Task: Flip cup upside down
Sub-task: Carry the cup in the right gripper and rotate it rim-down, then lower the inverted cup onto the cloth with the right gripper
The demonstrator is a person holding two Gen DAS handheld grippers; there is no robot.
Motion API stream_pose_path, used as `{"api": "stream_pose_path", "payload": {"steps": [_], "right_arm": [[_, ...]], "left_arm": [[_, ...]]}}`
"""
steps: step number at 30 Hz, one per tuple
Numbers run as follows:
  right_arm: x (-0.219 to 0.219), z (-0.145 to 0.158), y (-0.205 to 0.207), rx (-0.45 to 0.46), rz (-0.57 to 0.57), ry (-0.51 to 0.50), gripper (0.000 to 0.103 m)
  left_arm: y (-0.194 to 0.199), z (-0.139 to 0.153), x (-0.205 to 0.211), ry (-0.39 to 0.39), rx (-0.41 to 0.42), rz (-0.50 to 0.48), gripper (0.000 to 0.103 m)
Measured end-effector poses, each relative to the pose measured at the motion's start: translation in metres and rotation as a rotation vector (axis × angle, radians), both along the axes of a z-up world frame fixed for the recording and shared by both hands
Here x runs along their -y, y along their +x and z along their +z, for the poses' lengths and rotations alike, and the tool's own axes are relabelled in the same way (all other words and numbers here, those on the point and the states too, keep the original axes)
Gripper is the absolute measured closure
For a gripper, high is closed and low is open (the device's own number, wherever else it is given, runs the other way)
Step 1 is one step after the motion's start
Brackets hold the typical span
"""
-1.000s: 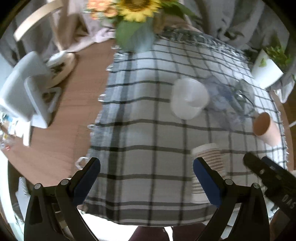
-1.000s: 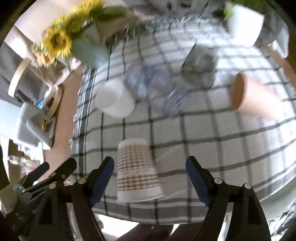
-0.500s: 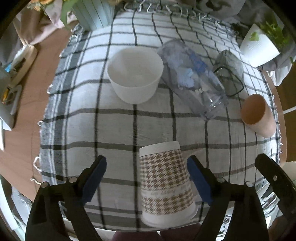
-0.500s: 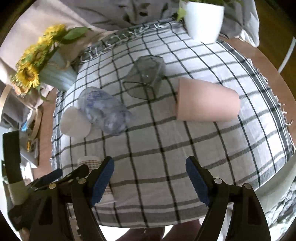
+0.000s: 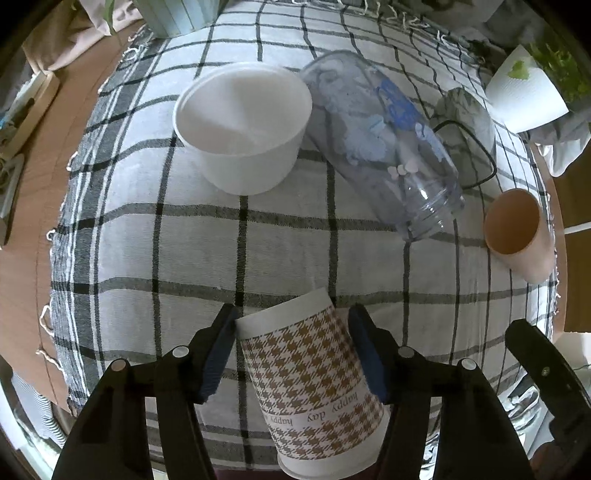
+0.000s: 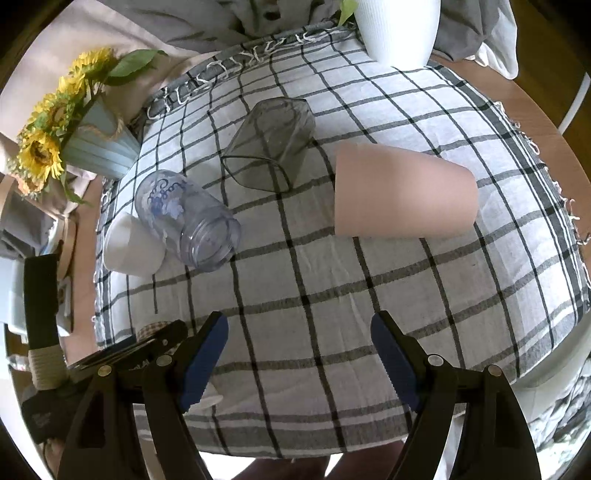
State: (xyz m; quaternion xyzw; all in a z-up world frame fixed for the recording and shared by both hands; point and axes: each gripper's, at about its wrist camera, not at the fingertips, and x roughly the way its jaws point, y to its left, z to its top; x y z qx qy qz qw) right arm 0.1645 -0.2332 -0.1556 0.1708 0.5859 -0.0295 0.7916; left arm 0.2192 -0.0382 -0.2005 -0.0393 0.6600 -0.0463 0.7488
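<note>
A brown houndstooth paper cup (image 5: 314, 384) stands tilted at the near edge of the checked cloth, base up and rim toward me. My left gripper (image 5: 295, 354) is shut on it, one blue pad on each side. In the right wrist view only a sliver of the cup (image 6: 151, 328) shows behind the left gripper's body. My right gripper (image 6: 299, 360) is open and empty above the cloth's near edge. A pink cup (image 6: 402, 195) lies on its side to the right, also in the left wrist view (image 5: 517, 232).
A white bowl (image 5: 243, 125) stands upright at the far left. A clear jar with blue print (image 5: 384, 144) and a grey glass (image 6: 269, 147) lie on their sides. A sunflower vase (image 6: 92, 147) and a white plant pot (image 6: 399, 26) stand at the cloth's far edge.
My left gripper has closed its jaws on the houndstooth cup and the cup now leans. My right gripper has stayed open and drifted slightly.
</note>
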Motion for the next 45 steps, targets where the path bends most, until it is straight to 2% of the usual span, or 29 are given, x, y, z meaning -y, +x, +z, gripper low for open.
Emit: {"api": "stream_pose_path", "payload": {"steps": [9,19,22,27,36,39,45], "right_arm": [[0.003,0.006,0.001,0.014,-0.004,0.025,0.023],[0.008,0.022,-0.003,0.056,-0.013,0.017,0.023],[0.011,0.021,-0.006,0.052,-0.014,0.010,0.023],[0.015,0.019,-0.010,0.044,-0.007,0.006,0.023],[0.019,0.020,-0.012,0.049,-0.018,0.017,0.023],[0.016,0.022,-0.009,0.059,-0.008,0.026,0.023],[0.014,0.033,0.006,0.088,-0.003,0.030,0.023]], "left_arm": [[-0.002,0.042,-0.003,0.022,0.170,-0.016,0.044],[0.003,0.061,0.013,0.046,0.294,-0.061,0.045],[-0.001,0.058,0.020,0.040,0.287,-0.090,0.049],[-0.014,0.054,0.028,0.019,0.281,-0.110,0.050],[-0.011,0.061,0.022,-0.007,0.274,-0.062,0.050],[-0.006,0.062,0.018,-0.027,0.252,-0.031,0.050],[0.011,0.053,0.004,-0.078,0.135,0.061,0.050]]}}
